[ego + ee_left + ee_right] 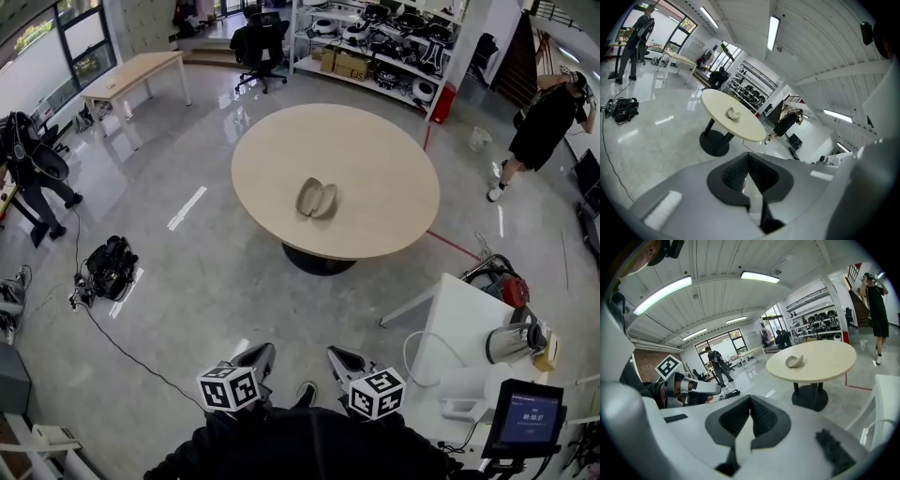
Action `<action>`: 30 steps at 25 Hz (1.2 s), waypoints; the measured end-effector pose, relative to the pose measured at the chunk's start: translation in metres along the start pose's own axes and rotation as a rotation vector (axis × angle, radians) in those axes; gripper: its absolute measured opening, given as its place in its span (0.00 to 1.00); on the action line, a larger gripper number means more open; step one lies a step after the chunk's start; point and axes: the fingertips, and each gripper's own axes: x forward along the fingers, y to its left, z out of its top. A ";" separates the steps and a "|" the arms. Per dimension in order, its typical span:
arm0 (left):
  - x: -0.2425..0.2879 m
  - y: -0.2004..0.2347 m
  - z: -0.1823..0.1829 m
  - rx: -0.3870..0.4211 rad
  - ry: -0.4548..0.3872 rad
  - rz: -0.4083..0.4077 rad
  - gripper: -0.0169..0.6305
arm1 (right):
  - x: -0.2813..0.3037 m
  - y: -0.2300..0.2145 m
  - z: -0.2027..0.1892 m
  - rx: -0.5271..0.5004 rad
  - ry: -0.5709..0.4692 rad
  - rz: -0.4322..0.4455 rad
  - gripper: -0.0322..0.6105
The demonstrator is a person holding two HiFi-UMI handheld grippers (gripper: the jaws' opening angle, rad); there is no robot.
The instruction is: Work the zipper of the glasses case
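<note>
The beige glasses case lies open, its two halves spread, near the middle of a round tan table. It also shows far off as the case in the left gripper view and the case in the right gripper view. My left gripper and right gripper hang low by my body, far short of the table. Both are shut with nothing between the jaws, as seen at the left gripper and right gripper.
A white desk with a kettle and a screen stands at my right. Black gear and cables lie on the floor to the left. People stand at far left and far right. Shelves line the back.
</note>
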 end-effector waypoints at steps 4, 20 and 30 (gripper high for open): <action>0.017 -0.008 0.012 0.010 -0.009 0.006 0.03 | 0.000 -0.021 0.013 0.011 -0.022 0.002 0.06; 0.091 -0.001 0.062 0.054 0.073 -0.054 0.03 | 0.029 -0.087 0.040 0.098 -0.032 -0.120 0.06; 0.138 0.041 0.148 0.048 0.135 -0.109 0.03 | 0.107 -0.106 0.095 0.128 0.006 -0.175 0.06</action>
